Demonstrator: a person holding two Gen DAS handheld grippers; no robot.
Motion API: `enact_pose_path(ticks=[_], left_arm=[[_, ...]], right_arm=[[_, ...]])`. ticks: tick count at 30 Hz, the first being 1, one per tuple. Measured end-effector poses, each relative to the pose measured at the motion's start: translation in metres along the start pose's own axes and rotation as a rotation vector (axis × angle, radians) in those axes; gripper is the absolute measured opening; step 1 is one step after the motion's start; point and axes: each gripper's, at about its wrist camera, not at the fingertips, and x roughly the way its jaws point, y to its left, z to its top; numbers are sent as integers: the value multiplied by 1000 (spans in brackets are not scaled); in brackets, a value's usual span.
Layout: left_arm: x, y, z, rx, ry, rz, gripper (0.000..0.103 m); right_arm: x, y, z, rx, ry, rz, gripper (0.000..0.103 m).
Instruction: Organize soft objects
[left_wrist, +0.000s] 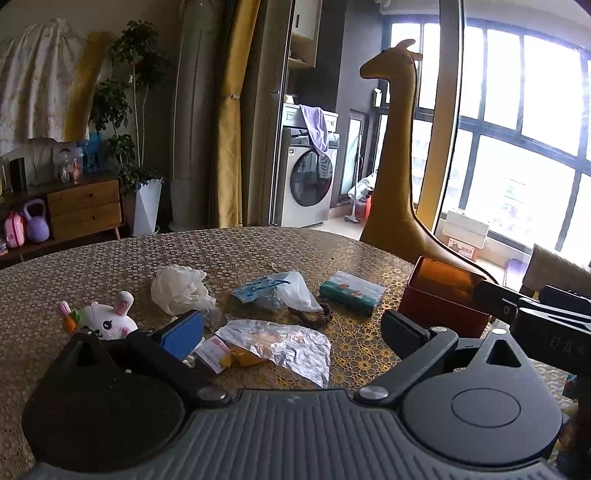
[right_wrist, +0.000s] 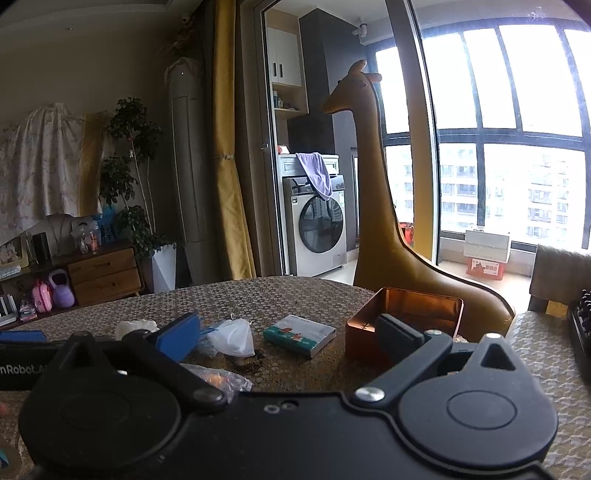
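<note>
A white plush rabbit (left_wrist: 107, 320) with a carrot lies on the table at the left. A crumpled white bag (left_wrist: 179, 288), a clear bag with blue items (left_wrist: 275, 291), a tissue pack (left_wrist: 352, 291) and a foil wrapper (left_wrist: 284, 347) lie scattered mid-table. An orange tin box (left_wrist: 443, 299) stands at the right; it also shows in the right wrist view (right_wrist: 406, 314). My left gripper (left_wrist: 291, 328) is open and empty above the foil wrapper. My right gripper (right_wrist: 291, 339) is open and empty, with the tissue pack (right_wrist: 299, 334) and clear bag (right_wrist: 232, 338) ahead.
A tall yellow giraffe figure (left_wrist: 399, 166) stands just behind the table's far right edge. The other gripper's black body (left_wrist: 535, 310) reaches in at the right. A dark bead string (left_wrist: 314, 315) lies mid-table. The patterned tablecloth (left_wrist: 240, 251) covers the round table.
</note>
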Motion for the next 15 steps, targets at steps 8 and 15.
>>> enact_pose_path(ticks=[8,15], left_arm=[[-14,-10,3,-3,-5,-13,103],[-21,-20,5,9,-13,-4,103]], right_arm=[[-13,-5,0,4,-23,27,100],[-19,-15,-1,23,-38,36,101]])
